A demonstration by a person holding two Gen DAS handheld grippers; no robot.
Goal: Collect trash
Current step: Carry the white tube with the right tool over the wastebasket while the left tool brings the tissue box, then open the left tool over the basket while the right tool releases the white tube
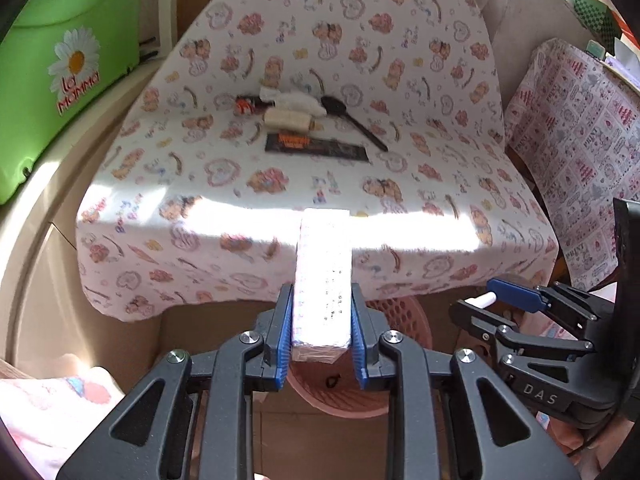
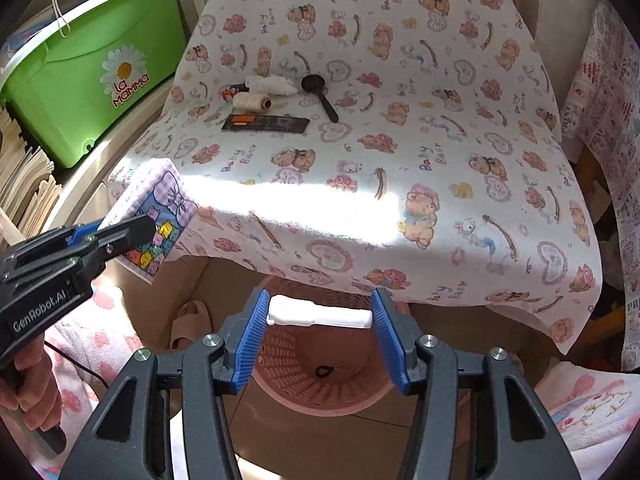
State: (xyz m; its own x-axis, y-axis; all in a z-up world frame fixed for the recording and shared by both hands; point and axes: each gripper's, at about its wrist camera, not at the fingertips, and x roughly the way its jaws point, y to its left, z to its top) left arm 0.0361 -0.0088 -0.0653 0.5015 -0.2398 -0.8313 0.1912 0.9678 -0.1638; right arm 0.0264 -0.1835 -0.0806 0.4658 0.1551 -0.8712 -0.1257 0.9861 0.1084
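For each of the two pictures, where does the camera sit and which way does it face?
Left wrist view: sits on the left tongs, facing forward and down; they grip a patterned box above the pink basket; the right tongs show.
Right wrist view: sits on the right tongs, facing down into the basket; they grip a white piece; the left tongs and a hand show.
Shared: the basket, the cloth-covered table and the green tub.
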